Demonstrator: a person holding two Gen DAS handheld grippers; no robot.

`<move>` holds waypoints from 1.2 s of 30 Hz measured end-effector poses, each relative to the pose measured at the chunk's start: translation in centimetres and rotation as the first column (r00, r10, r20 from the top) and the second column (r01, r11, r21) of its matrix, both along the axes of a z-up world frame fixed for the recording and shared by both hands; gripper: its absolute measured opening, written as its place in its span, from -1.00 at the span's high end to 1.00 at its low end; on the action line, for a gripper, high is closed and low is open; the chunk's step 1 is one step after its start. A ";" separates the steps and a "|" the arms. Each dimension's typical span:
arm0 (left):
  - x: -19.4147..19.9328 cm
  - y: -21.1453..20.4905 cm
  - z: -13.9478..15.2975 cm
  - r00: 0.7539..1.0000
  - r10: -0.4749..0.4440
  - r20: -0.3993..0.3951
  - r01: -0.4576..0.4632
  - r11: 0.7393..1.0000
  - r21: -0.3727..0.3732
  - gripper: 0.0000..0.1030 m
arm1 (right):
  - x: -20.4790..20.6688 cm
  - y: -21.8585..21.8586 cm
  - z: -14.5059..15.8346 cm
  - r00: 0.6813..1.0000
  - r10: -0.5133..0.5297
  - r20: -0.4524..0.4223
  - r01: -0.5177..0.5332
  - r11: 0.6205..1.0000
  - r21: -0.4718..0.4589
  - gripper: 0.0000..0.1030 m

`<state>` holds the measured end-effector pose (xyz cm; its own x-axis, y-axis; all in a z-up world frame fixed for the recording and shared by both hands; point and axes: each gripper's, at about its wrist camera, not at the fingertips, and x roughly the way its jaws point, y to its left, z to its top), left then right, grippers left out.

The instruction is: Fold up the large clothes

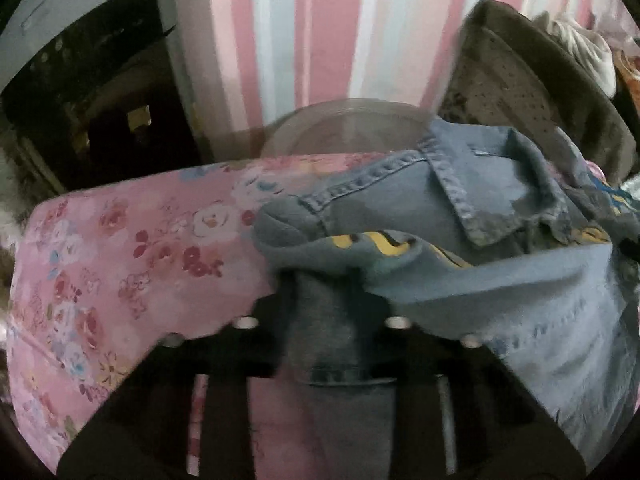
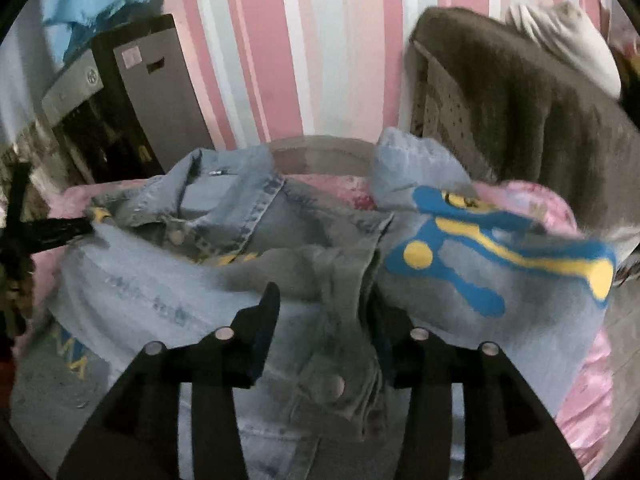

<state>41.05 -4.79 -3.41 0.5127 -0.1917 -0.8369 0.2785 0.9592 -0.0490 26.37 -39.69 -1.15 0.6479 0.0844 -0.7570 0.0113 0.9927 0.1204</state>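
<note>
The denim jacket (image 1: 460, 200) lies crumpled on a pink floral bedsheet (image 1: 112, 248), which is smooth and printed with roses. The jacket is faded blue, with stitched seams, a stiff pointed collar and metal snap buttons.

Left wrist view: the left gripper (image 1: 326, 304) has its black fingers closed on a hanging fold of the denim jacket, the cloth bunched between them. At far left stands a dark appliance (image 1: 80, 92) with a grey top. The striped pink-and-white wall (image 1: 320, 40) fills the centre. A brown upholstered chair (image 1: 540, 92) stands at right.

Right wrist view: the right gripper (image 2: 324, 320) clamps the jacket's button placket, a snap button (image 2: 334, 386) just below the fingers. Only this view shows the blue-and-yellow printed graphic (image 2: 500, 256) on the jacket's right panel, and the left gripper's black body at the far left edge. A white garment (image 2: 568, 40) is draped over the chair top.
</note>
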 end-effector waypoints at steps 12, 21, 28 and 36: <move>-0.2 5.2 -1.1 0.999 0.044 0.007 -0.044 0.997 -0.068 0.82 | 3.2 1.4 -2.5 0.998 0.038 -0.049 -0.043 0.993 -0.107 0.74; -3.6 4.6 1.9 0.996 0.054 0.072 -0.053 0.998 -0.015 -0.11 | -1.6 1.4 1.7 0.997 0.076 0.033 -0.073 0.994 -0.082 0.34; -9.4 -0.1 1.3 0.993 -0.085 0.086 0.081 0.996 0.044 -0.21 | -3.3 4.3 -0.2 0.985 0.172 -0.027 -0.174 0.978 -0.115 0.34; -9.8 -0.1 0.2 0.996 -0.053 0.071 0.047 0.996 0.079 -0.80 | -3.7 3.7 -0.8 0.984 0.174 -0.044 -0.177 0.981 -0.074 0.04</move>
